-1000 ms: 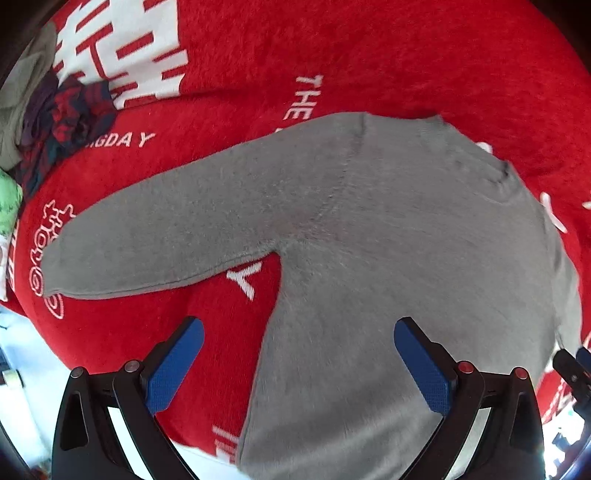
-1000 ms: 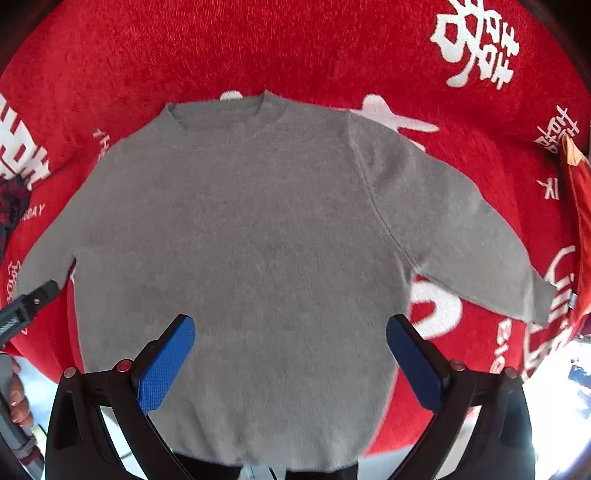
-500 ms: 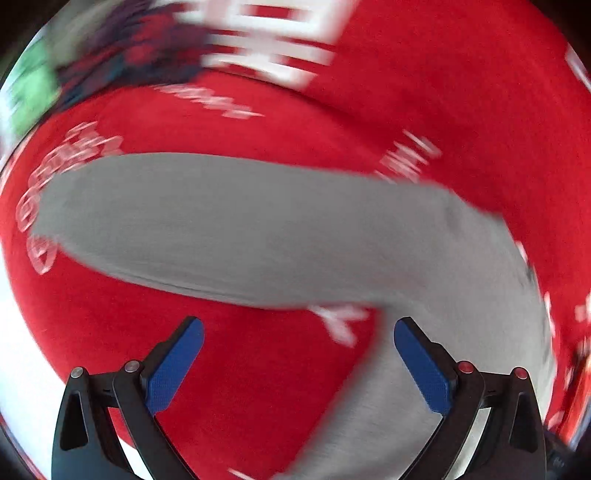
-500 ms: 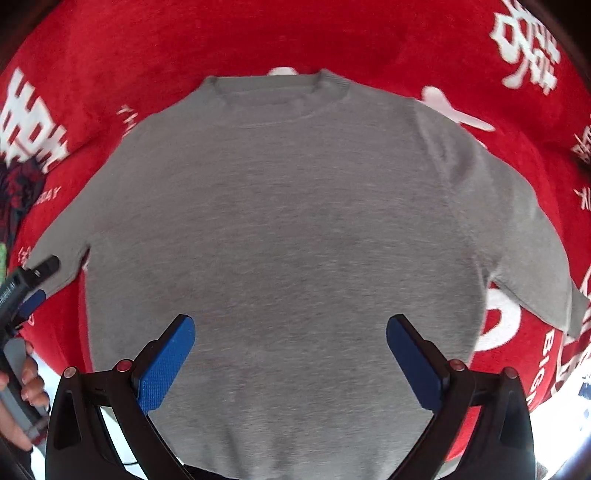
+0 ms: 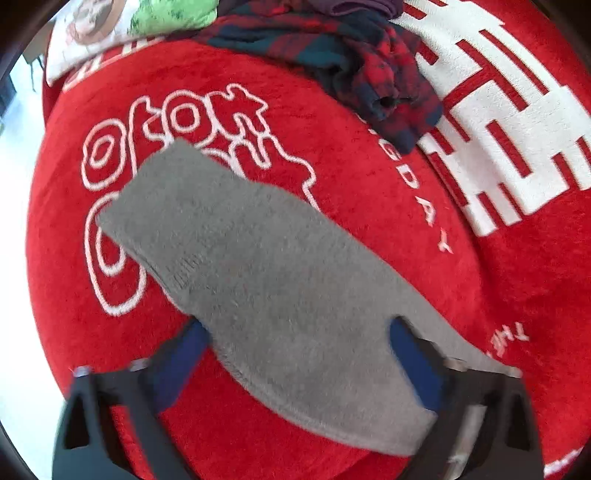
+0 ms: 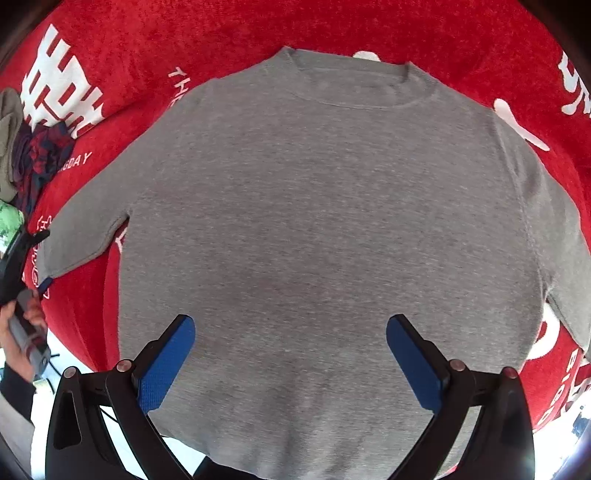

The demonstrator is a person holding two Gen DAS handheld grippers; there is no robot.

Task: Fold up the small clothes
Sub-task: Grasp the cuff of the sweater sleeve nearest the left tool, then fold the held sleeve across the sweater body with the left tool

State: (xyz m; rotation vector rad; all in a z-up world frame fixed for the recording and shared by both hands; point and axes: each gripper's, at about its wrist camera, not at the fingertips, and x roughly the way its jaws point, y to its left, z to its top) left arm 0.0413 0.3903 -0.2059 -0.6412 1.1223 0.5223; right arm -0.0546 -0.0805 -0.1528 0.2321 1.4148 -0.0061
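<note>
Right wrist view: the right gripper [image 6: 290, 360] is held with its jaws spread wide, nothing between the textured blue pads [image 6: 166, 363]. Beyond and beneath the fingers the grey sweater [image 6: 325, 229] is laid flat, a fine fuzzy knit with a ribbed round collar at the far end and both sleeves angled outward. It is spread on a plush red blanket [image 6: 221, 33] printed with white characters. Off the left finger, the left gripper [image 6: 35, 258] is seen at the sleeve cuff.

In the left wrist view, the left gripper [image 5: 297, 363] is likewise released, its blurred blue fingers straddling the sleeve [image 5: 258, 273], a tapering grey strip. Further out, visible properly only here, are a crumpled red-and-navy plaid garment [image 5: 369, 70] and a green-and-white printed item [image 5: 122, 22].
</note>
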